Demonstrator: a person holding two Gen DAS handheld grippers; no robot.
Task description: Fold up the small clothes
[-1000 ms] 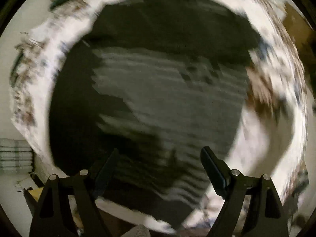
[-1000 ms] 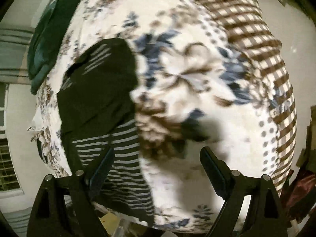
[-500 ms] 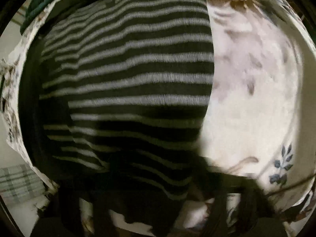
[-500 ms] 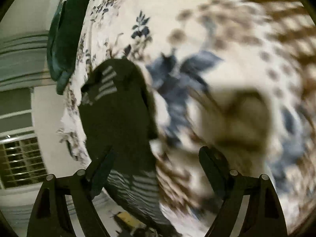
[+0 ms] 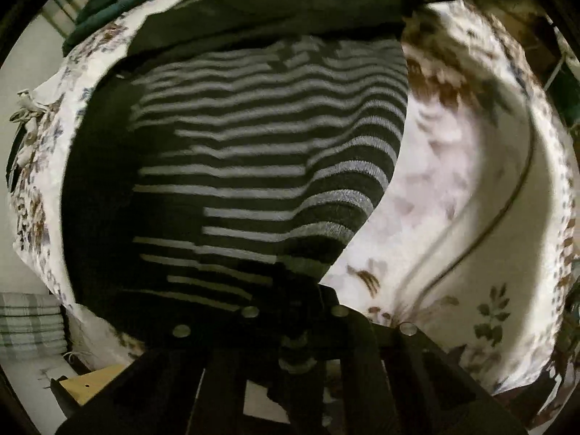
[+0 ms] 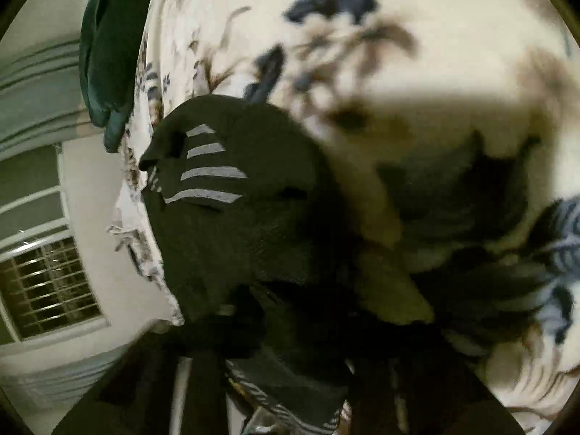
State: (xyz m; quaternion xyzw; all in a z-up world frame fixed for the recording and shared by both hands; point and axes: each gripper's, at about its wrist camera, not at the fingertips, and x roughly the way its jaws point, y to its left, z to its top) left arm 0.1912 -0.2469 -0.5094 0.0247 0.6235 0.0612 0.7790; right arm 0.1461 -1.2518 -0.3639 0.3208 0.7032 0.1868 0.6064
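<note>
A black garment with grey stripes (image 5: 261, 152) lies spread on a floral bedsheet (image 5: 453, 181). In the left wrist view my left gripper (image 5: 301, 311) is at the garment's near edge, its jaws shut on the striped fabric, which bunches up between them. In the right wrist view the same garment (image 6: 246, 224) shows its plain black part with a few stripes. My right gripper (image 6: 308, 333) sits low at that end, its jaws closing with dark fabric pinched between them. The fingers there are in deep shadow.
A dark green cloth (image 6: 105, 54) lies at the bed's far corner, also in the left wrist view (image 5: 108, 11). A thin cord (image 5: 471, 246) runs across the sheet on the right. A folded checked cloth (image 5: 29, 326) and a window (image 6: 43, 282) lie beyond the bed's edge.
Both grippers came down onto the garment with jaws wide, then closed. The left one now pinches the striped edge; the right one went from open to nearly closed on the black part.
</note>
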